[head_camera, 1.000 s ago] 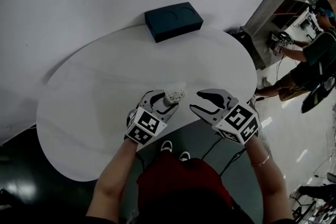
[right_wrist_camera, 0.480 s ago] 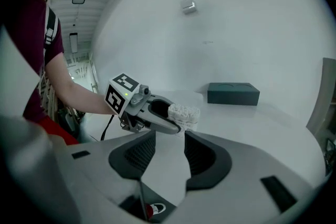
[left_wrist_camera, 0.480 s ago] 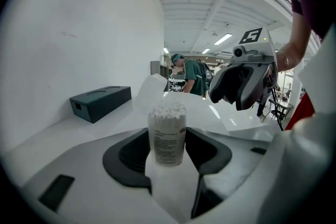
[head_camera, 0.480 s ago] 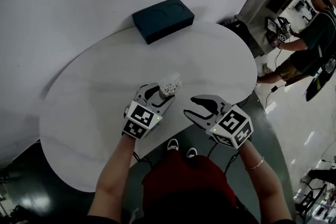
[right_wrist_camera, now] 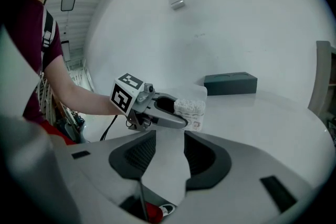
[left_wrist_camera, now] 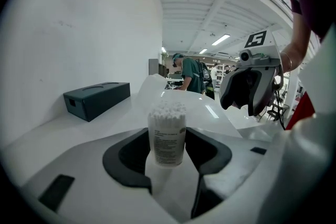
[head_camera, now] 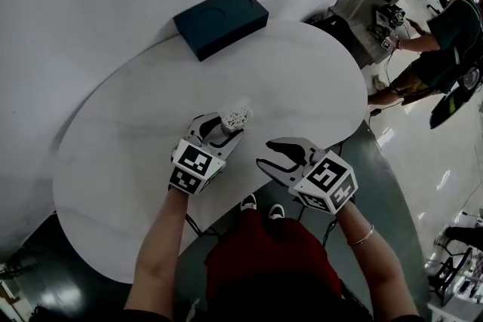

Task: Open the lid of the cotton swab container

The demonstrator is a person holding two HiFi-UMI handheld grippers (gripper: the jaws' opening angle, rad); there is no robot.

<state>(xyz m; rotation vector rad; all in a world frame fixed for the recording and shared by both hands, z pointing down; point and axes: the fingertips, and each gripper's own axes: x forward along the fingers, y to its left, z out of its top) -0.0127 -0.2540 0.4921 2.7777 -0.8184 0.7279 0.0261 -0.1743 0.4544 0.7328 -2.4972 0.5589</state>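
A small clear cotton swab container (head_camera: 238, 115) packed with white swabs sits between the jaws of my left gripper (head_camera: 223, 126), which is shut on its sides, just above the white table (head_camera: 128, 154). In the left gripper view the container (left_wrist_camera: 167, 136) stands upright between the dark pads, swab tips showing at its top. A pale clear flap shows above it in the right gripper view; I cannot tell whether that is the lid. My right gripper (head_camera: 266, 154) hangs open and empty to the right of the container (right_wrist_camera: 191, 109), pointing at it.
A dark blue box (head_camera: 220, 20) lies at the table's far edge by the white wall. The near table edge runs under my hands. A person (head_camera: 445, 34) works at a shelf unit beyond the table at upper right.
The left gripper has carried the container a little across the table. The right gripper has sunk slightly and rolled. The head view has shifted.
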